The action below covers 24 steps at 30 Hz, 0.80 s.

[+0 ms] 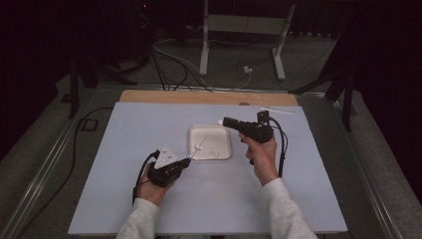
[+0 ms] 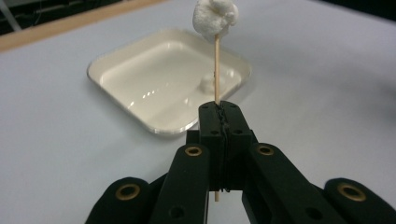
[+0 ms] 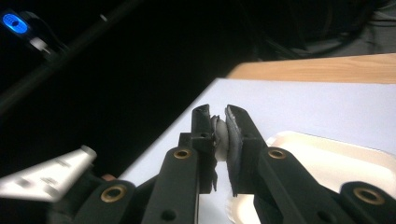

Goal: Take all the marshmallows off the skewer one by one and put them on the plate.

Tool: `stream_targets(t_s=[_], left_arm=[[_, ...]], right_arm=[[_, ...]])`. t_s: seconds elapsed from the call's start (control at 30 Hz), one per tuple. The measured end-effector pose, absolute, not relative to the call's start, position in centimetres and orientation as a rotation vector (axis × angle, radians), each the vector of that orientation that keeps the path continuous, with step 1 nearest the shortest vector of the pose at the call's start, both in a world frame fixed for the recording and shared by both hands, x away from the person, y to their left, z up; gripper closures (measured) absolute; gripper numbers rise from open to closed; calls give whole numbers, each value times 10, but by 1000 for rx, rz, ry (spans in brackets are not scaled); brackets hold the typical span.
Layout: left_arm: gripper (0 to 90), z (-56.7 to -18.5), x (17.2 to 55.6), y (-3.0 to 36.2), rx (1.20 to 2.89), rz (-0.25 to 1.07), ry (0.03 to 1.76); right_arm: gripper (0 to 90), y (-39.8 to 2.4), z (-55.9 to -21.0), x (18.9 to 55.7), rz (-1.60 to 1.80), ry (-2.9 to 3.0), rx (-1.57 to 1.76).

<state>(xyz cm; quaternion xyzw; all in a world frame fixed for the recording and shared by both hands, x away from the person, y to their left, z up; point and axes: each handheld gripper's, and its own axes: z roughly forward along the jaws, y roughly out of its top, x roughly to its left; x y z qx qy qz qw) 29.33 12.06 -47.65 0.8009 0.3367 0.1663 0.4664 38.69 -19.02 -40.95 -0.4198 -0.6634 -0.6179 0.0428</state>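
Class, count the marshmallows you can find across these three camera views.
3: one marshmallow on the skewer held by the left gripper, one squeezed in the right gripper, one lying in the tray. Others may be hidden.

A pale grey-blue table [image 1: 124, 194] with a wooden far edge bears a white square tray [image 1: 226, 133] slightly toward one o'clock of centre.

A pale sheet [image 1: 124, 199] covers the table, and a strip of wooden tabletop [image 1: 199, 97] shows along its far edge, with a thin white stick [image 1: 276, 110] lying near the sheet's far right corner. Beyond, on the grey carpet [image 1: 40, 144], there's a white metal stand [image 1: 204, 50], dark cables [image 1: 169, 64] snaking left of it and a white plug [image 1: 247, 70] between its legs. In the right gripper view, a blue light [image 3: 13, 21] glows in the dark.
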Motion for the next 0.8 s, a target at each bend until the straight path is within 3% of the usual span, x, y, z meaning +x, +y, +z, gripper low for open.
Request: stream_targets(t_s=[0.63,0.8], left_arm=[[900,-475,295,123,1931,396,859],[900,-475,296,122,1934,390,862]], right_arm=[[783,-162,-468,398,-1499,-2467,-1465],[602,-158,-475,398,-1444,-2516,-1490]])
